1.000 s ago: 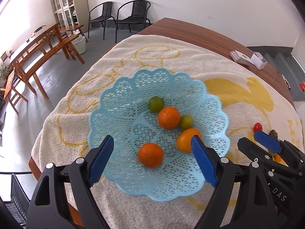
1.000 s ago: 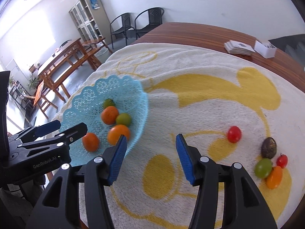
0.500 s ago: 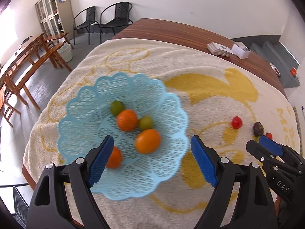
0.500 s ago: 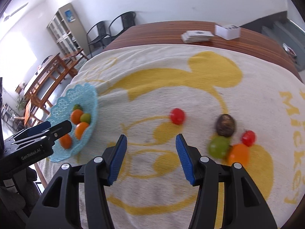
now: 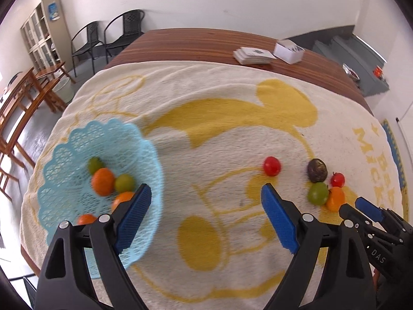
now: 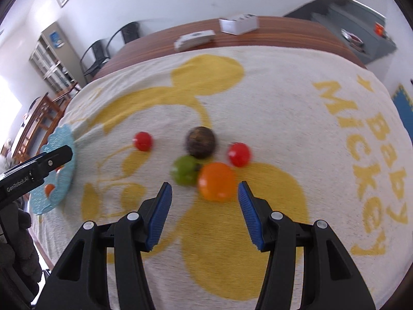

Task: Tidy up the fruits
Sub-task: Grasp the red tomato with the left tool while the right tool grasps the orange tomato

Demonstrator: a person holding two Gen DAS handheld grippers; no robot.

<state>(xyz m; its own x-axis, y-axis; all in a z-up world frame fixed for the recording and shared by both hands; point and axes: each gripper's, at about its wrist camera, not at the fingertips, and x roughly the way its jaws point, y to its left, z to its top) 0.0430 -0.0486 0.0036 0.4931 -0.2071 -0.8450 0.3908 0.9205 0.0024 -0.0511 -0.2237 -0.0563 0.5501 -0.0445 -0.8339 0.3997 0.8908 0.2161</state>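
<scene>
The right gripper (image 6: 204, 213) stood open and empty, its jaws spread just short of the orange fruit (image 6: 217, 181), which touched a green fruit (image 6: 185, 169) ahead to the left. The left gripper (image 5: 206, 218) was likewise open, holding nothing, the blue basket (image 5: 64, 180) off to its left. To do this well, centre both pads on the orange alone, avoid nudging its neighbour, and close gently.

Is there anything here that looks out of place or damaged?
Nothing looks damaged or spilled. Five fruits lie loose on the towel outside the blue basket: an orange fruit, a green one, a dark one and two red ones.
</scene>
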